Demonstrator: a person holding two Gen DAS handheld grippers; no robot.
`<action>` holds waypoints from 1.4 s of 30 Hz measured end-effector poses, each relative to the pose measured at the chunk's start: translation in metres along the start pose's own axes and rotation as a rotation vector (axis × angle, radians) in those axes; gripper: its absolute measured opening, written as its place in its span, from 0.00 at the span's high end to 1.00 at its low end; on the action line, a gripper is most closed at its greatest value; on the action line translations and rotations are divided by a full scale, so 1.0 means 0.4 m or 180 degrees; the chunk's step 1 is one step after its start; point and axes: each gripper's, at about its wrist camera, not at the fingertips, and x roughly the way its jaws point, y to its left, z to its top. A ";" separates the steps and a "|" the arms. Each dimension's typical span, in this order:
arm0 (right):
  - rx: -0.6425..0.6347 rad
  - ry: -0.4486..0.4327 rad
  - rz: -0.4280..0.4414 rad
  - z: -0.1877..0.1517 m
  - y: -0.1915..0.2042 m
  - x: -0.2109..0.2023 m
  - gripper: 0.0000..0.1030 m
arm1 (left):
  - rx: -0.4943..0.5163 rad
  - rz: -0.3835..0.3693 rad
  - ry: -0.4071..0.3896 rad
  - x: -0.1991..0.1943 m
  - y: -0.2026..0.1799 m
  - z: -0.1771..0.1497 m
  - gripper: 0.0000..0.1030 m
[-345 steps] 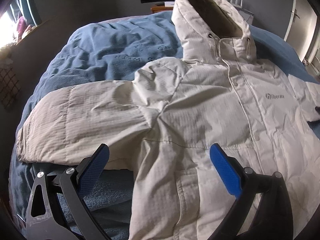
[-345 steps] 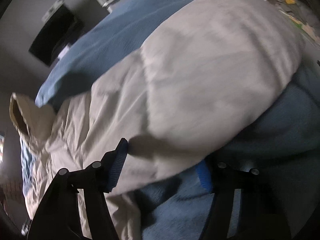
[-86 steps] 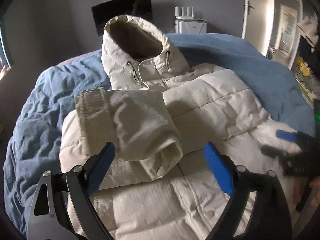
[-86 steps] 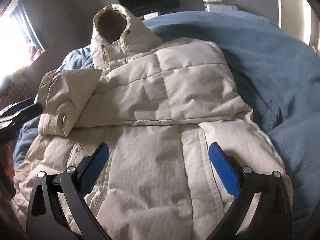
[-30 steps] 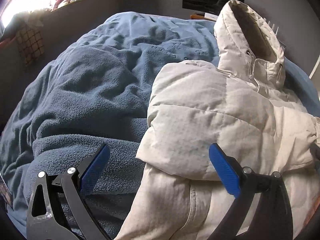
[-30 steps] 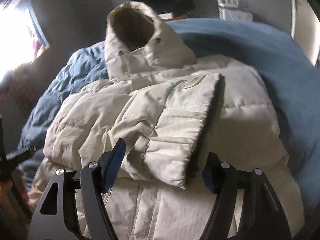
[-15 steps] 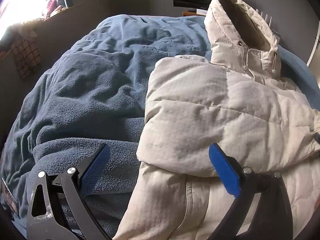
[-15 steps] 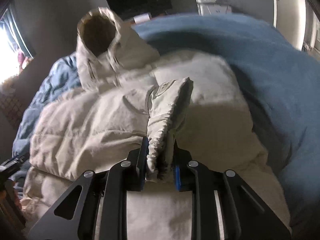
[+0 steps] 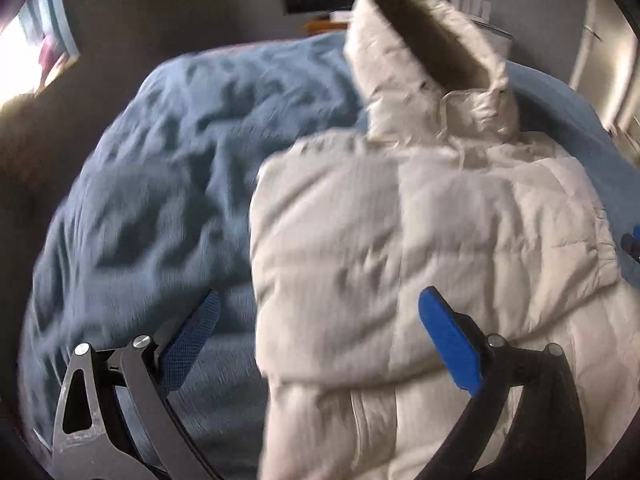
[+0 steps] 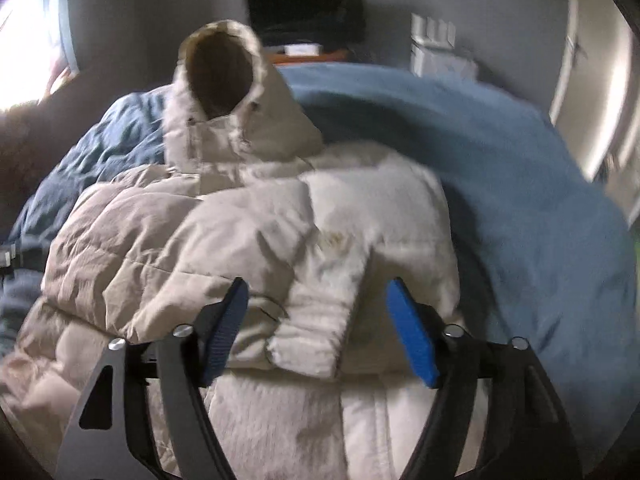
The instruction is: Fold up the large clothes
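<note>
On a blue-blanketed bed [image 10: 500,184], the puffy cream jacket [image 10: 248,240] lies just ahead of both empty, spread claws, left [image 9: 316,344] and right [image 10: 316,328]; soft, bulky and springy, it looks best pinched at the hem.

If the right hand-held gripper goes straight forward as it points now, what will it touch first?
Most likely the folded sleeve cuff of the jacket, which lies between the open fingers of the right hand-held gripper. Depth is unclear in this blurred view, so it may pass just over it.
</note>
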 end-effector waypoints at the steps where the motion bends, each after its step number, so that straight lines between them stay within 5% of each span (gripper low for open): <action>1: -0.0095 -0.0016 -0.0010 0.012 0.010 0.000 0.25 | 0.0025 -0.0059 -0.0006 0.001 0.000 0.016 0.06; 9: -0.0131 0.0275 0.0045 0.049 0.030 0.157 0.24 | 0.0127 -0.0445 0.0099 0.122 -0.062 0.093 0.06; 15: -0.0021 0.0395 0.0159 -0.006 0.010 0.264 0.17 | 0.0179 -0.0436 0.0256 0.250 -0.068 0.060 0.05; 19: -0.0031 0.0488 0.0158 0.013 0.005 0.268 0.14 | 0.0256 -0.0485 0.0128 0.265 -0.065 0.031 0.05; 24: -0.0036 0.0021 0.0164 0.150 0.016 0.210 0.10 | 0.0182 -0.0498 0.0037 0.258 -0.053 0.036 0.05; 29: -0.0174 0.0016 0.0076 0.342 0.068 0.298 0.10 | 0.0081 -0.0467 0.0071 0.281 -0.057 0.022 0.05; 34: 0.0104 -0.0021 0.0106 0.460 0.073 0.383 0.10 | 0.0159 -0.0452 0.0157 0.278 -0.055 0.031 0.05; 37: 0.0150 -0.0090 0.0041 0.521 0.077 0.437 0.11 | -0.0129 -0.0379 -0.0206 0.225 -0.019 0.094 0.06; 39: 0.0069 -0.0096 -0.0083 0.558 0.087 0.471 0.28 | -0.0250 -0.0480 -0.0235 0.221 -0.002 0.144 0.06; 41: -0.0006 -0.0070 -0.0091 0.575 0.098 0.496 0.70 | -0.0345 -0.0674 -0.0160 0.239 0.009 0.204 0.06; 42: -0.0004 -0.0042 -0.0054 0.575 0.101 0.508 0.79 | -0.0353 -0.0701 -0.0142 0.247 0.010 0.221 0.06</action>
